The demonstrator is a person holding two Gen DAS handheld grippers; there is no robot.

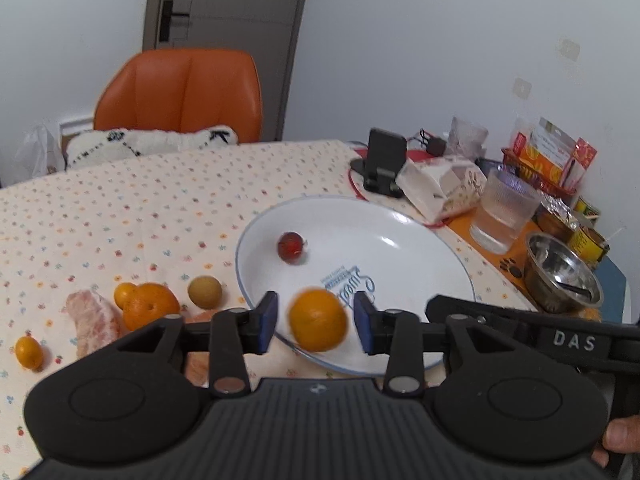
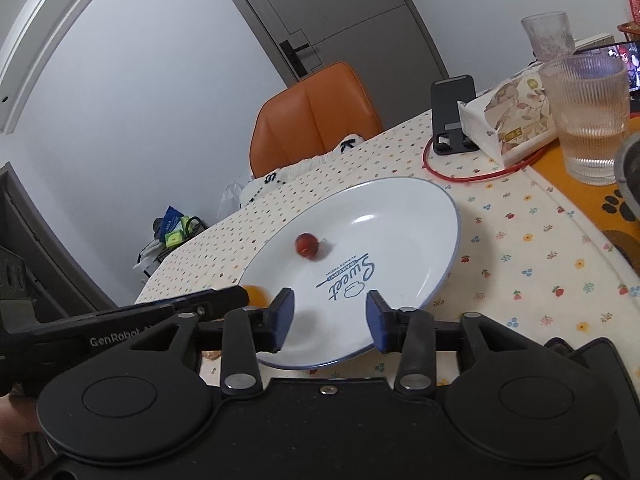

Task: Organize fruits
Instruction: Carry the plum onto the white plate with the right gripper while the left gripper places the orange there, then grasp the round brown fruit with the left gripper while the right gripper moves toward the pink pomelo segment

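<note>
Setting: floral tablecloth [image 1: 140, 208] on a table, with an orange chair [image 1: 180, 92] and a grey door behind it.

Plate: your white plate [image 1: 420, 240] sits mid-table and has only a small red fruit [image 1: 291, 245] on it so far.

Orange: your orange [image 1: 318, 319] shows between the fingers of the left gripper [image 1: 316, 322], over the plate's near rim. It is blurred, with a visible gap on each side, so it looks loose or falling, not gripped.

Left gripper: you have its jaws spread wider than the orange, with neither pad touching it as far as the left view shows.

Right gripper: your right gripper [image 2: 330, 320] is spread wide and empty, hovering over the plate's near edge.

Waiting fruit: another orange [image 1: 150, 306], two small citrus [image 1: 29, 353], a round tan fruit [image 1: 205, 291] and peeled pink segments [image 1: 94, 326] lie on the cloth left of the plate.

Risk: the orange is above the sloping rim, so you may see it bounce or roll off onto the cloth instead of settling inside.

Second risk: your two grippers are very close together here, and a quick swing of either could knock the other or tip the plate.

Clutter: a ribbed glass of water [image 1: 504, 212] and a steel bowl [image 1: 560, 276] stand just right of the plate; keep your arm clear of them.
</note>
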